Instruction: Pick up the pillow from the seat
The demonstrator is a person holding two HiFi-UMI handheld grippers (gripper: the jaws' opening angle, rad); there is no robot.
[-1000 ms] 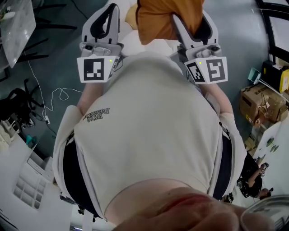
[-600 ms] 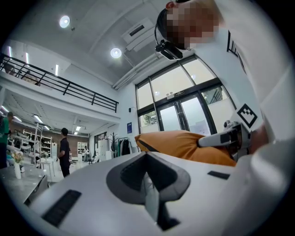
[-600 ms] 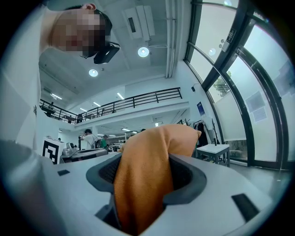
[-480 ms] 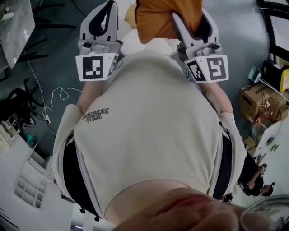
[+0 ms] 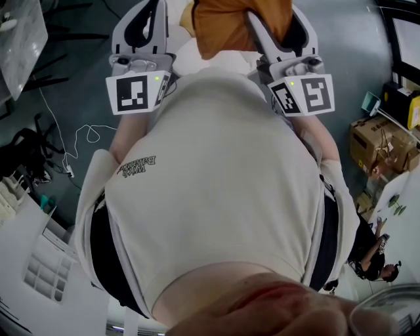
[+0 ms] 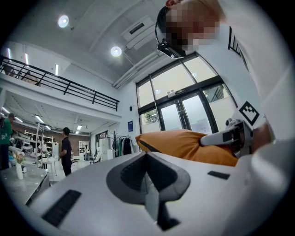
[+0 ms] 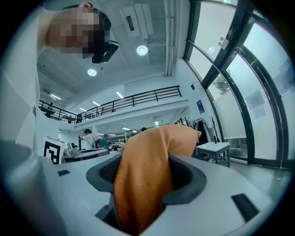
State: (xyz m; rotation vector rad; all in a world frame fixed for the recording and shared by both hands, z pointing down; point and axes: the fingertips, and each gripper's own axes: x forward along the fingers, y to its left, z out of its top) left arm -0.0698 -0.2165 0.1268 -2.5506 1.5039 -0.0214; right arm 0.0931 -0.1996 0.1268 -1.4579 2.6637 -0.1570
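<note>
The orange pillow (image 5: pixel 226 23) hangs in the air in front of my torso, at the top of the head view. My right gripper (image 5: pixel 272 16) is shut on it: in the right gripper view a thick fold of the pillow (image 7: pixel 147 166) fills the gap between the jaws of this gripper (image 7: pixel 143 189). My left gripper (image 5: pixel 152 13) is level beside the pillow, to its left and apart from it. The left gripper view shows its jaws (image 6: pixel 148 189) closed together with nothing between them, and the pillow (image 6: pixel 184 143) further right with the right gripper (image 6: pixel 230 136) on it.
A white seat (image 5: pixel 190 59) shows just below the pillow. Cardboard boxes (image 5: pixel 377 147) stand at the right, and cables (image 5: pixel 65 151) trail over the grey floor at the left. White furniture (image 5: pixel 39 269) is at the lower left. A person (image 6: pixel 66 150) stands far off.
Both grippers and the pillow sit slightly higher in the head view than before. The grip on the pillow is unchanged.
</note>
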